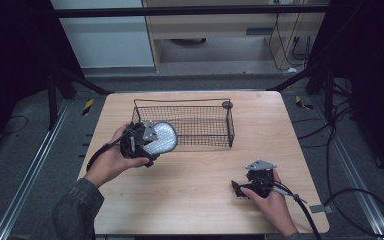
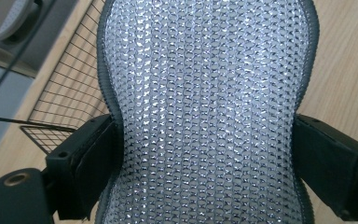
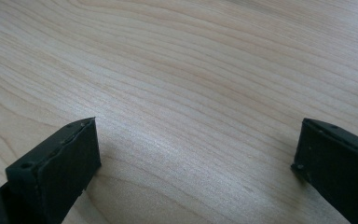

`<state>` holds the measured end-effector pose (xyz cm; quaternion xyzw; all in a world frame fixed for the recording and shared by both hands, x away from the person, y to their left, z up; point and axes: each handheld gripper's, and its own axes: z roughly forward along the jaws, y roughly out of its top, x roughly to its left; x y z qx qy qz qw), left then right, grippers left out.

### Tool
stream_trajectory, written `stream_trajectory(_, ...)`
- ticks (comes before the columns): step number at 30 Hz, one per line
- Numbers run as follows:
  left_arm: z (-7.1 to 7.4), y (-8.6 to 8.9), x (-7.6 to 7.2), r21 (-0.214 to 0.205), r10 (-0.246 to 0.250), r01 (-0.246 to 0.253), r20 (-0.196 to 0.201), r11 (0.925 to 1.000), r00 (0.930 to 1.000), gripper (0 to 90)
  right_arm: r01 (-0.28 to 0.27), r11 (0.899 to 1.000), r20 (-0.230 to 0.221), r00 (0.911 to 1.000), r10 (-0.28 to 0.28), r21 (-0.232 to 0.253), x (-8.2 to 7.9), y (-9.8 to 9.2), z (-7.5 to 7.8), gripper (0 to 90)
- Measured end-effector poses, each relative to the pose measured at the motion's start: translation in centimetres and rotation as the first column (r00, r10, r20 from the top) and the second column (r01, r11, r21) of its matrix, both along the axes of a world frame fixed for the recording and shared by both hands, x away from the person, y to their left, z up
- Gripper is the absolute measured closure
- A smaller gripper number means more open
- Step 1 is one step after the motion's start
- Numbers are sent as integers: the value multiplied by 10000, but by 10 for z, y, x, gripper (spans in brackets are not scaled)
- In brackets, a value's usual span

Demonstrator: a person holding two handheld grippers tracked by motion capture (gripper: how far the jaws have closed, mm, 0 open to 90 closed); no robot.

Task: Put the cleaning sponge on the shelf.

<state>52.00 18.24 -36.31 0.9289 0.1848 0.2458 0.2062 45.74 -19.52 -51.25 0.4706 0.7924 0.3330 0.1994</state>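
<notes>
wooden table [image 1: 190,200], square, seen from above. wire basket [image 1: 200,107] at 12 o'clock of table centre, empty as far as visible, left end just beside the raised left hand.

sparkly grey insole-shaped pad [image 1: 161,138], held off the table at 10 o'clock of centre, at the basket's near-left corner. left gripper [image 1: 147,145] clamped on sparkly grey insole-shaped pad [image 2: 207,107] at its waist, one jaw on each long edge, mesh face toward the camera, basket wires at 9 o'clock of the pad in the left gripper view.

right gripper [image 1: 240,190] low at 4 o'clock of centre, well apart from basket and pad; jaws spread wide over bare table [image 3: 191,70], nothing between them.

step in hand, as judged: carrying the pad to the basket, grasp done, release not yet made. next move likely calls for lifting the pad clear of the near rim, bringing it over the basket floor, lowering, then spreading the jaws; rim wire a probable snag point for the pad's edge.

hard to make out: underside of the pad; toe and heel ends cut off in the left gripper view; left jaw tips hidden behind the pad in the high view; whether the pad touches the basket rim cannot be told; small dark round thing [image 1: 227,104] on the far-right rim, identity unclear.
</notes>
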Motion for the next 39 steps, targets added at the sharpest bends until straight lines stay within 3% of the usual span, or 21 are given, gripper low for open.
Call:
stream_trajectory(11, 8, -2, 11, 252, -214, 210, 142, 9995, 9997, 101, 6, 10000, 11, 10000, -6, -1, 0, 0, 0, 4)
stream_trajectory(25, 20, -8, 22, 859, -291, 251, 459, 9960, 9985, 103, 10, 10000, 11, 10000, -10, 11, 0, 0, 0, 4)
stream_trajectory(39, 37, -7, 49, 1311, -320, 204, 868, 9912, 9957, 103, -1, 10000, 19, 10000, 1, 23, 0, 0, 0, 4)
